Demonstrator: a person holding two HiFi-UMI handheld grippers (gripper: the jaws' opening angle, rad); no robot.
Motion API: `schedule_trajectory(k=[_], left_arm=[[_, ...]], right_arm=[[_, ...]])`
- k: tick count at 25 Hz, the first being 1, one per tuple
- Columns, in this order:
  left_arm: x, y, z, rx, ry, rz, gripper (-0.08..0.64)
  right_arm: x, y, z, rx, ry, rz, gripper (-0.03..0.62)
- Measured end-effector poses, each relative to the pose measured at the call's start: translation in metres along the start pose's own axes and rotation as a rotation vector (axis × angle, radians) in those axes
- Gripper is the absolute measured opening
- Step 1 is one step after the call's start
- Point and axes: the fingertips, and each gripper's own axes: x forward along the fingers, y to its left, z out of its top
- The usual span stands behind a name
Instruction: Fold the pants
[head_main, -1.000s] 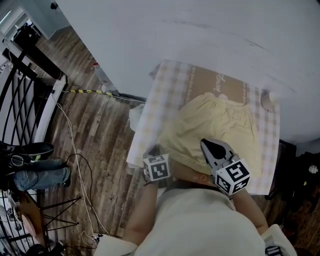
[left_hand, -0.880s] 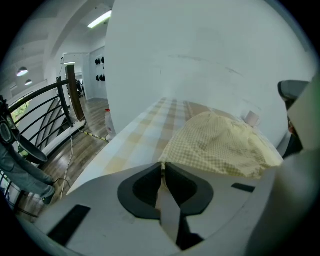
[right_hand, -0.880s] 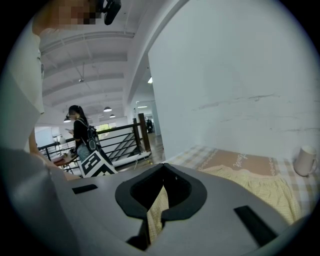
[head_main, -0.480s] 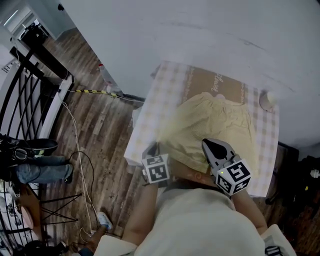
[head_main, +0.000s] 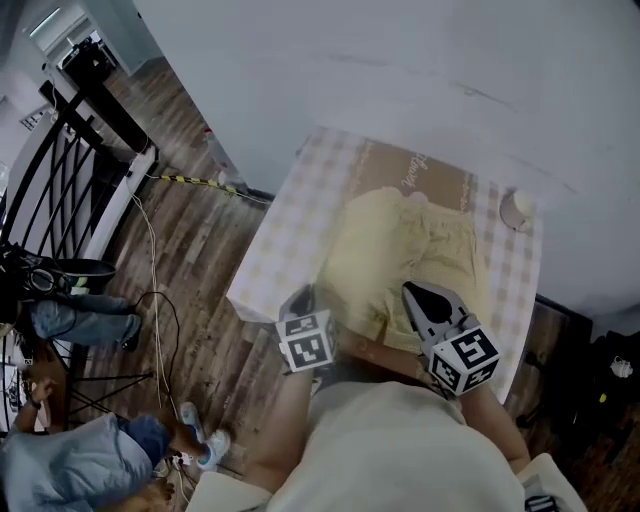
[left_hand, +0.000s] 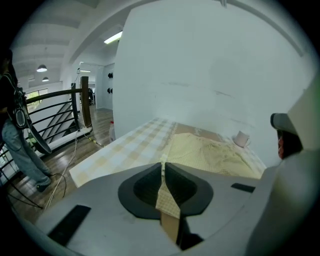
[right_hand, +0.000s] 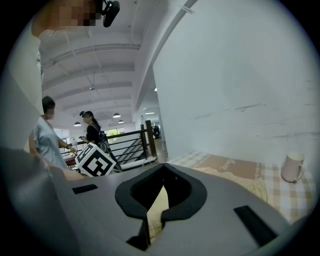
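Pale yellow pants (head_main: 400, 250) lie on a checked tablecloth (head_main: 280, 235) against the white wall. My left gripper (head_main: 300, 297) is at their near left edge, and my right gripper (head_main: 415, 292) is at their near right edge. In the left gripper view the jaws (left_hand: 163, 170) have just been closing and pinch a strip of yellow fabric (left_hand: 166, 200). The rest of the pants (left_hand: 215, 150) stretches ahead. In the right gripper view the jaws (right_hand: 162, 187) are shut on a fold of the same fabric (right_hand: 159, 207).
A white cup (head_main: 517, 207) stands at the table's far right corner, also in the gripper views as the cup (left_hand: 242, 138) and the cup (right_hand: 292, 166). A black railing (head_main: 60, 150) and cables cross the wooden floor at left. A person (head_main: 90, 470) stands at lower left.
Both grippers have risen and moved forward over the table, carrying the pants' near edge with them. A person has come into view at the lower left.
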Motion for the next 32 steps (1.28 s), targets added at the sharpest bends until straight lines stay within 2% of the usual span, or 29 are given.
schedule_trajectory(k=[9,14,20,26,32], left_arm=[[-0.032,-0.071,-0.007,0.013,-0.057,-0.041,0.022],[-0.044,-0.112,-0.013,0.027,-0.048,-0.073,0.022],[-0.048,-0.171,-0.016,0.045,-0.079,-0.144,0.021],[-0.049,-0.233,-0.02,0.134,-0.085,-0.2,0.021],[-0.054,-0.299,-0.03,0.228,-0.089,-0.288,0.021]], right_arm=[[-0.066,-0.02,-0.008,0.006,-0.02,0.004,0.0],[-0.102,-0.036,-0.015,0.017,-0.034,-0.019,0.0],[-0.145,-0.06,-0.031,0.037,-0.041,-0.056,0.0],[-0.183,-0.079,-0.041,0.067,-0.05,-0.092,0.0],[-0.216,-0.09,-0.058,0.098,-0.04,-0.119,0.0]])
